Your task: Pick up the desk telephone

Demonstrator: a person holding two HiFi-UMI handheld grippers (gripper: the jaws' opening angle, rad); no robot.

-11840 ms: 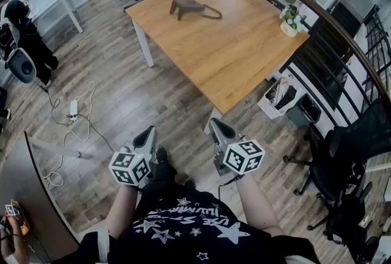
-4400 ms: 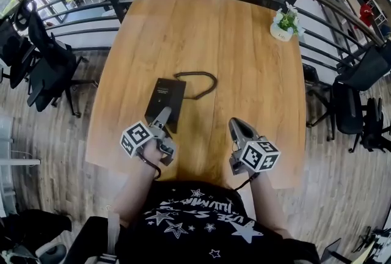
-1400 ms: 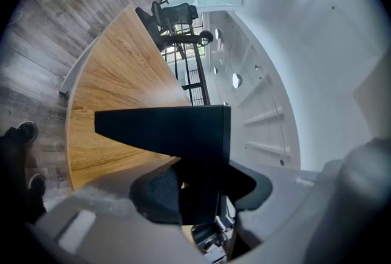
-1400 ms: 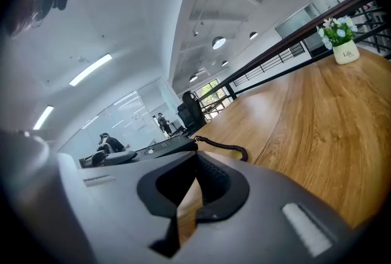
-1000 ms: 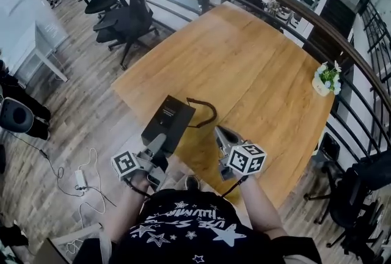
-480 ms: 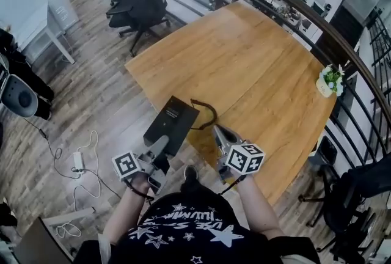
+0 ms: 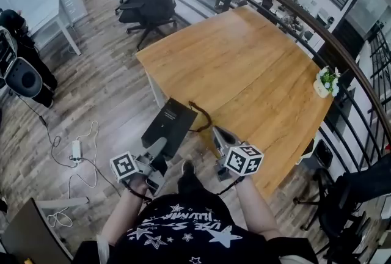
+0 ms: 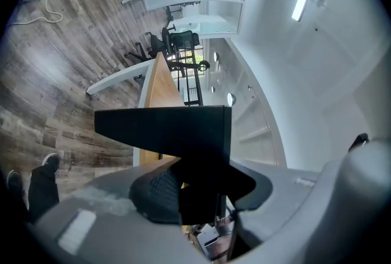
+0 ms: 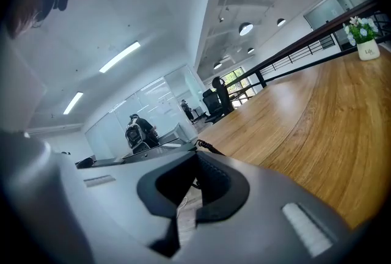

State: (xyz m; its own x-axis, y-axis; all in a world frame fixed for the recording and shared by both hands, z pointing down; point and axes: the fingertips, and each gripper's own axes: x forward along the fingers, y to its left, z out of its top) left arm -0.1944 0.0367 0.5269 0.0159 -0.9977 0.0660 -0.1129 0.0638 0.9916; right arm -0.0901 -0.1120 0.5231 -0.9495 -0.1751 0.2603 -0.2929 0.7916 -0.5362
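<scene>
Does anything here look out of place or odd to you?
Yes: the black desk telephone is not on the wooden table. It hangs in the air over the floor beside the table's edge, clamped in the left tool, with its cord looping loose beside it.

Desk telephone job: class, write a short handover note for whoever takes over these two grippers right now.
Left gripper: shut on the desk telephone, which is held up off the table, over the wooden floor beside the table's edge. The coiled cord trails from the telephone's far end.
Right gripper: shut, empty, beside the telephone.
Done: the pick-up.
Left: keep the grip; no set-down place is given.
</scene>
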